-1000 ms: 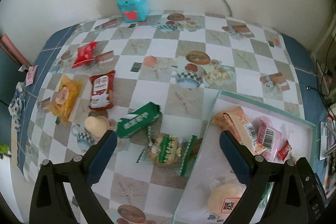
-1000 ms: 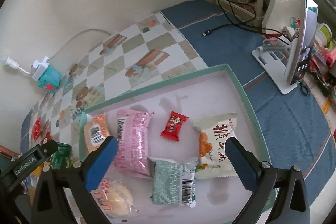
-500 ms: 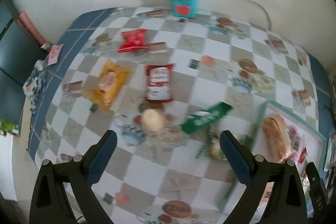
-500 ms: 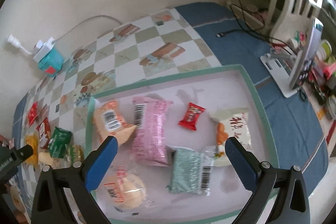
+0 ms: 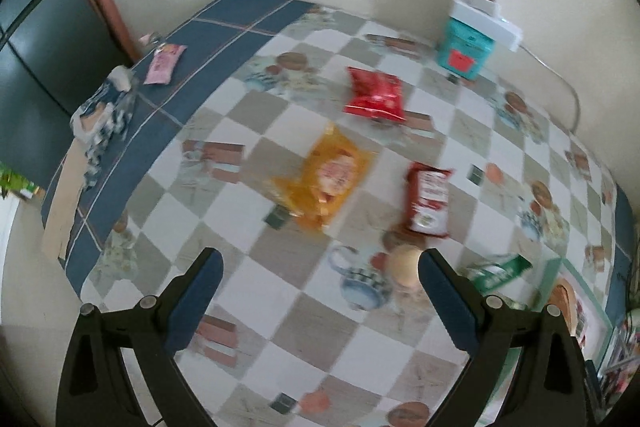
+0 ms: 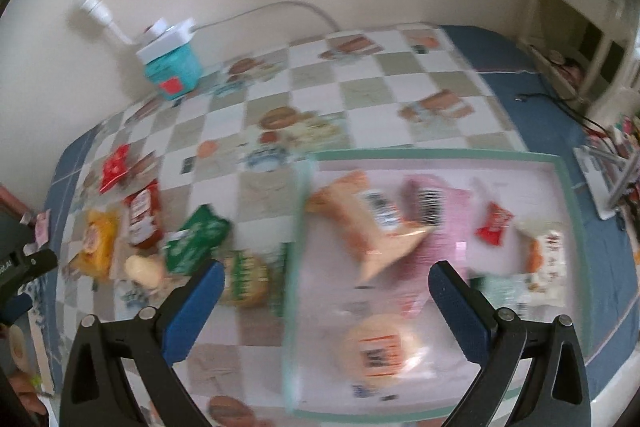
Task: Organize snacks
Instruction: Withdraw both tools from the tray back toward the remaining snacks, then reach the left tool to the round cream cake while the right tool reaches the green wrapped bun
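My left gripper (image 5: 320, 295) is open and empty above the checkered table. Ahead of it lie a yellow snack bag (image 5: 324, 179), a red packet (image 5: 428, 199), a red bag (image 5: 376, 95), a round bun (image 5: 404, 265) by the right fingertip and a green packet (image 5: 496, 273). My right gripper (image 6: 326, 301) is open and empty over the left edge of a green-rimmed tray (image 6: 440, 154). The tray holds an orange packet (image 6: 368, 223), a pink packet (image 6: 436, 219), a small red candy (image 6: 494, 223), a round bun pack (image 6: 378, 347) and others. A green-striped snack (image 6: 244, 279) lies just left of the tray.
A teal box with a white power strip (image 5: 468, 43) stands at the wall, also in the right wrist view (image 6: 172, 63). A pink wrapper (image 5: 164, 63) and crumpled packaging (image 5: 100, 119) lie on the blue border at the left edge. A white stand (image 6: 612, 183) is right of the tray.
My left gripper has swung left, from the tray edge to the loose snacks on the table. My right gripper has also swung left, from the tray's middle to its left edge. Both stay open.
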Motion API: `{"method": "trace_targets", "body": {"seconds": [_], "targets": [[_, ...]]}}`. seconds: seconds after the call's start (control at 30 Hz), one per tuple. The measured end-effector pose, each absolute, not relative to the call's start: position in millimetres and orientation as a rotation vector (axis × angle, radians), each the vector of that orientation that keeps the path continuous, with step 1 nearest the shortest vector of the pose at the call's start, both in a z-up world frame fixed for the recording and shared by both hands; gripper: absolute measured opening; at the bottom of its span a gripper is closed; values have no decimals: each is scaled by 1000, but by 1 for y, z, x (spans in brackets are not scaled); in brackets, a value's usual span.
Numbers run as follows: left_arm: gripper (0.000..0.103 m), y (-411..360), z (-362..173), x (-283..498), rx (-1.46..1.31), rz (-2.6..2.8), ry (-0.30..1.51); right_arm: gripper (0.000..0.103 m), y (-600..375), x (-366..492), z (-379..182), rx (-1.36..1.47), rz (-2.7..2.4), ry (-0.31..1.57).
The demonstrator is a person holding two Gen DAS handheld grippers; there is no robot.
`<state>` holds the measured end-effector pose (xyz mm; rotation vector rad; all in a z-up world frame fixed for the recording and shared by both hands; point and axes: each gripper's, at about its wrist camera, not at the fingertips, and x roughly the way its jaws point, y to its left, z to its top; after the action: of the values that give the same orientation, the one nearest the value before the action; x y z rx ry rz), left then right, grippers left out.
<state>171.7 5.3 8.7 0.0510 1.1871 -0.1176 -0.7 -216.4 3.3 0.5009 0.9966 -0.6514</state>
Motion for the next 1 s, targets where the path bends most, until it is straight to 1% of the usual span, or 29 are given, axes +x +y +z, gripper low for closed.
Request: {"method": "trace_targets", "body": {"seconds": [0.3, 0.5, 0.53, 0.77, 0.93, 1.0], "targets": [[98, 64, -8, 202, -55, -55, 1241, 102, -175, 44, -13, 455, -581, 1046], [98, 85, -22, 217, -105, -34, 1283, 96, -161, 62, -25, 439, -555, 1074], [98, 86, -25, 219, -110, -39, 1290, 93, -160, 64, -28, 434, -553, 1082], [98, 73, -35, 226, -104, -88, 1323, 86, -162, 74, -39, 423, -549, 1108], [98, 46, -39, 219, -83, -168, 1345, 81, -170, 74, -50, 445, -550, 1134], [98, 32, -40, 218, -64, -203, 1350, 81, -175, 72, -53, 448, -566, 1142]]}}
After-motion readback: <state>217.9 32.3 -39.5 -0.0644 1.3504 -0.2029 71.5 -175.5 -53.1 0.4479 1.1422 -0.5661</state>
